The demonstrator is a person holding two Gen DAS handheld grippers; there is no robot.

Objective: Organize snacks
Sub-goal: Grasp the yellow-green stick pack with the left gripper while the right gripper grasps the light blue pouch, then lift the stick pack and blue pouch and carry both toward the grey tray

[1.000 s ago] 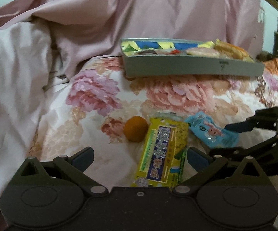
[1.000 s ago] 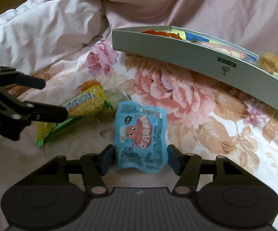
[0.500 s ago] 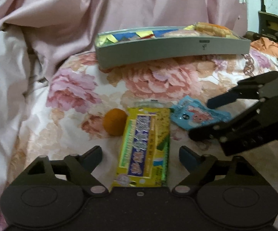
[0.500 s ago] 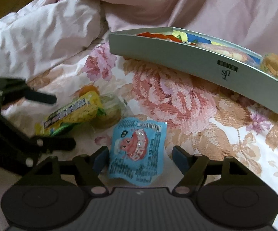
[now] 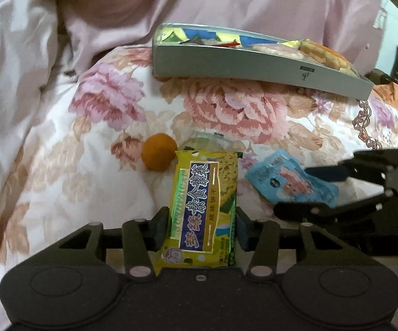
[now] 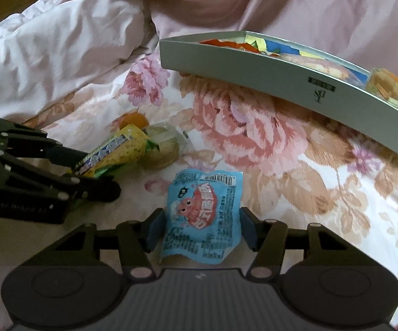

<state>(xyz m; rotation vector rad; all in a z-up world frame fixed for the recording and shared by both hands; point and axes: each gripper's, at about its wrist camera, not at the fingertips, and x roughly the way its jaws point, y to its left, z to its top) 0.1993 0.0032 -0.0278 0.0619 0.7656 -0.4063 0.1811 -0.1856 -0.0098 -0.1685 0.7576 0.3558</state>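
Yellow cracker pack (image 5: 204, 209): left gripper (image 5: 201, 227) jaws, wide a second ago, closing onto it. Blue pouch (image 6: 203, 216): right gripper (image 6: 201, 227) jaws closing alongside. Both bound for grey box (image 5: 254, 69).

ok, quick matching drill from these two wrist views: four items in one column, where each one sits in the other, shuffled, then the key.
Items
1. yellow rectangular biscuit packet
2. light blue foil snack pouch
3. small round orange fruit
4. long grey cardboard box

Places
A. far side of the floral bedspread, already holding snacks
B. between the fingers of the right hand-held gripper, which is closing
C. between the fingers of the left hand-held gripper, which is closing
D. loose on the bedspread, left of the yellow packet's far end

Pairs: 1-C, 2-B, 3-D, 4-A
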